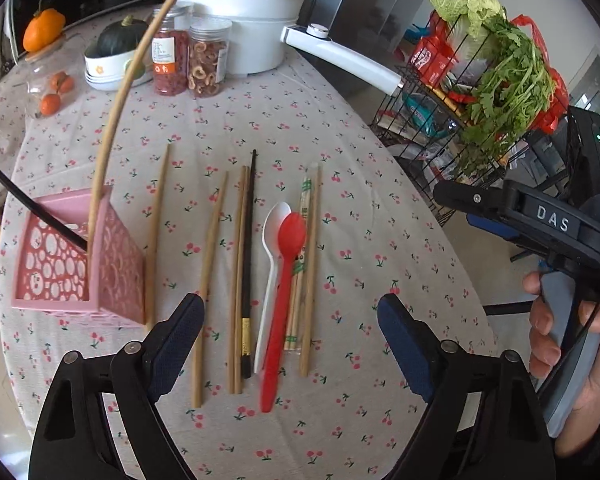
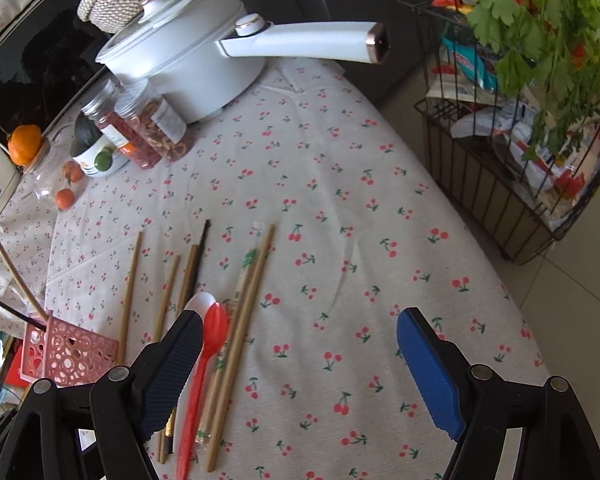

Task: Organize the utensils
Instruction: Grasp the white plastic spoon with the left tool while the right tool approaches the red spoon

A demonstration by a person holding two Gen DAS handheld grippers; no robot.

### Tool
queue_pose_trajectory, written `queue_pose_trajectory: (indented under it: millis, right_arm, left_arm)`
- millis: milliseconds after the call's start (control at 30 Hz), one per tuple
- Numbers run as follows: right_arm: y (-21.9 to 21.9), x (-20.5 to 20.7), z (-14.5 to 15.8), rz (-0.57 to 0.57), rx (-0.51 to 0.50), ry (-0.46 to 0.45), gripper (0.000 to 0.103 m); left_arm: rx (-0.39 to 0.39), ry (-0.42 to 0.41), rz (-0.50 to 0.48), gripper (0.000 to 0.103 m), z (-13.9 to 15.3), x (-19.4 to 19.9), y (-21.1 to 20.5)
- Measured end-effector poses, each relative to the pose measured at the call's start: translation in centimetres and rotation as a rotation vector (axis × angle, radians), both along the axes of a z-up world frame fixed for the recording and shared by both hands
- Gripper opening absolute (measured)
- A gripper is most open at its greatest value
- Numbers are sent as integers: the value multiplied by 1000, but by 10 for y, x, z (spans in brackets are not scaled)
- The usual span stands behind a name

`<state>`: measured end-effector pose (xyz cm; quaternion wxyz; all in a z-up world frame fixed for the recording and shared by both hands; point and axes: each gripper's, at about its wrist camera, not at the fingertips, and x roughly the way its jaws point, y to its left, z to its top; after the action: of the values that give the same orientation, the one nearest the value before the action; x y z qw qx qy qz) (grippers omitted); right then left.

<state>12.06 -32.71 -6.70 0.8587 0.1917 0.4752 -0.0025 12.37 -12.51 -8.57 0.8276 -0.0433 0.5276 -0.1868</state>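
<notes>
Pink plastic catches our eye first: the perforated utensil basket (image 1: 80, 264) sits at the left of the cherry-print tablecloth (image 1: 380, 208), and it already holds one long bamboo chopstick (image 1: 118, 92) leaning up out of it, plus a thin black one (image 1: 28, 208) poking in from the left. So we judge this job as barely begun. Most of the pieces lie flat on the cloth: a bamboo chopstick (image 1: 156, 236) just beside the basket, another single bamboo chopstick (image 1: 210, 280), a bamboo pair (image 1: 238, 280) touching a black chopstick with a gold band (image 1: 249, 264), then the white plastic spoon (image 1: 270, 264) with the red plastic spoon (image 1: 286, 300) lapping over it, a paper-wrapped disposable pair (image 1: 300, 264) and one more bamboo stick (image 1: 312, 264). Our left gripper (image 1: 290, 340) hovers over the row, fingers spread wide, nothing between them. Our right gripper (image 2: 300, 364) hangs off to the side, fingers equally wide apart and gripping nothing, its left pad in front of the spoons in its own view. By our count roughly ten pieces are left to lift into that basket.
</notes>
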Motion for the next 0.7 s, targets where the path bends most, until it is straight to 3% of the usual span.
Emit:
queue_pose_trajectory:
  millis: [100, 200, 433, 500, 567, 700]
  right_arm:
    - [-5, 2, -7, 10, 0, 25, 84]
    - [-7, 5, -12, 18, -7, 43, 84]
    - [-10, 5, -19, 36, 21, 66, 84]
    - [-13, 6, -20, 27, 30, 71, 84]
    - [-17, 6, -21, 13, 45, 77, 84]
    - [-20, 7, -23, -4, 76, 85, 84]
  left_arm:
    - [24, 28, 27, 54, -18, 26, -16]
    - [81, 45, 66, 41, -37, 54, -23]
    - [163, 67, 82, 26, -69, 90, -31]
    - [163, 76, 75, 14, -74, 94, -31]
    - [171, 70, 66, 5, -75, 95, -31]
    - [178, 21, 48, 1, -61, 83, -29]
